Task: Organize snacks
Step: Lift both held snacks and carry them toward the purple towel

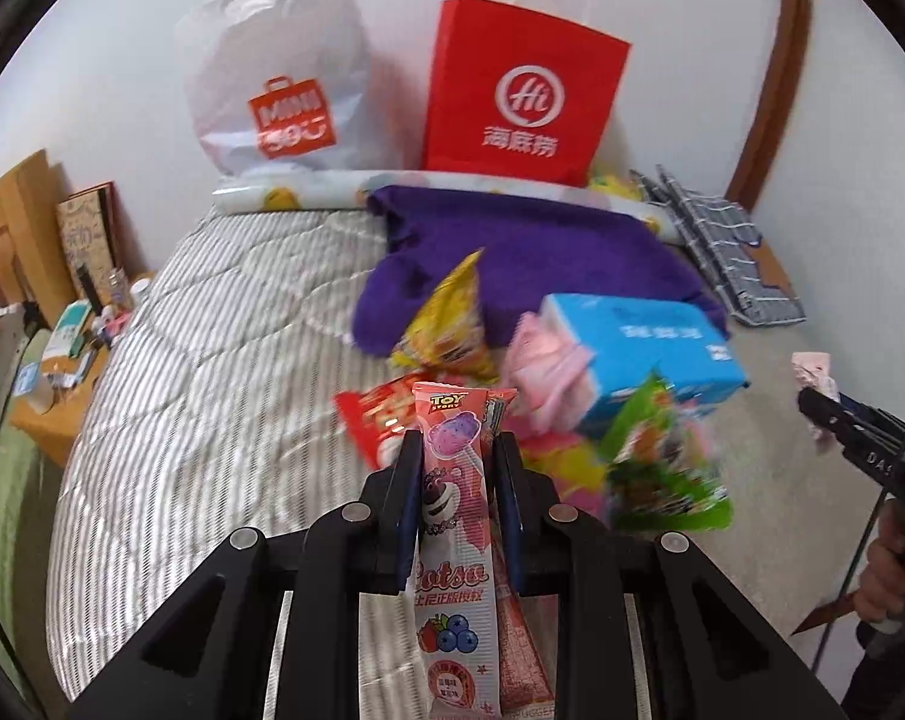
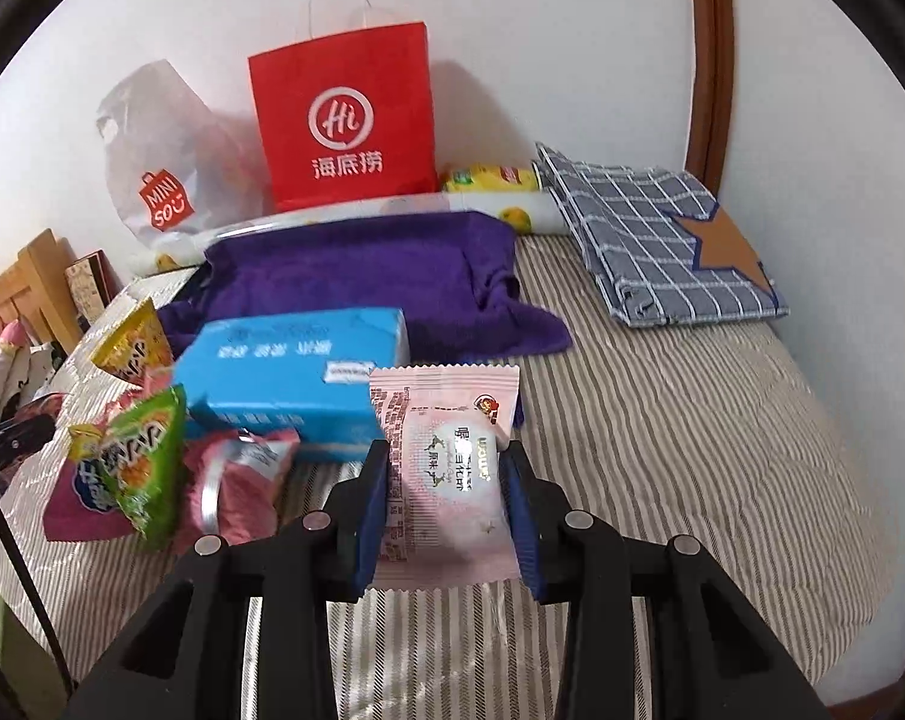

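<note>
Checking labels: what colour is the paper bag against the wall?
Red with a white logo, clearest in the right wrist view.

Two bags, one blue box, one towel.

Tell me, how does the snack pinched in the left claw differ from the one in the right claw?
The Lotso lollipop packet in the left gripper is long and narrow, with cartoon bear art; the pink pastry packet in the right gripper is short, wide and puffy, with small print. The lollipop packet stands lengthwise between the fingers; the pastry packet fills a wider gap. Both are pink, sealed, and clamped above the striped bed.
</note>
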A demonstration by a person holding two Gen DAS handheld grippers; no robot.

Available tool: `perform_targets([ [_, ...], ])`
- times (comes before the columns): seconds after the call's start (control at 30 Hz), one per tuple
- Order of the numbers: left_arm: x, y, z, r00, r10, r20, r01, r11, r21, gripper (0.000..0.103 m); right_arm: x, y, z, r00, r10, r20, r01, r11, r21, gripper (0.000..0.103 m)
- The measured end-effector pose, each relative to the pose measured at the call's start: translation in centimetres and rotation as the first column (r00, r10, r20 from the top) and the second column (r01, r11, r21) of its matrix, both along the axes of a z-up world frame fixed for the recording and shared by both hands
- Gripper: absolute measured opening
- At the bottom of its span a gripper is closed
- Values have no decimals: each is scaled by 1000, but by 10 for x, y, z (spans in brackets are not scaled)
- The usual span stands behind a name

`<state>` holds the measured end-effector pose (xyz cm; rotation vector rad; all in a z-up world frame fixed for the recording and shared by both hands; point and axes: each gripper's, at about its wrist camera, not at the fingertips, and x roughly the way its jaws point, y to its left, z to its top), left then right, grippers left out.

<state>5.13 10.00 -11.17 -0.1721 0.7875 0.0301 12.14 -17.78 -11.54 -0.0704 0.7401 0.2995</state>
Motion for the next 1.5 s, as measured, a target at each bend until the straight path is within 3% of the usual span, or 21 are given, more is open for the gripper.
perform_targets([
  [0.5,51,-35,36,996,-79,39,79,997,7,23,30,21,36,998,19,61,-20,1000,21,34],
  [1.17,149,-7,91,996,-49,78,45,997,58,23,136,57,71,996,23,91,-27,999,39,34],
  [1.5,207,1,91,996,-59,64,57,998,36,23,182,62,69,995,-4,98,-1,999,49,34],
])
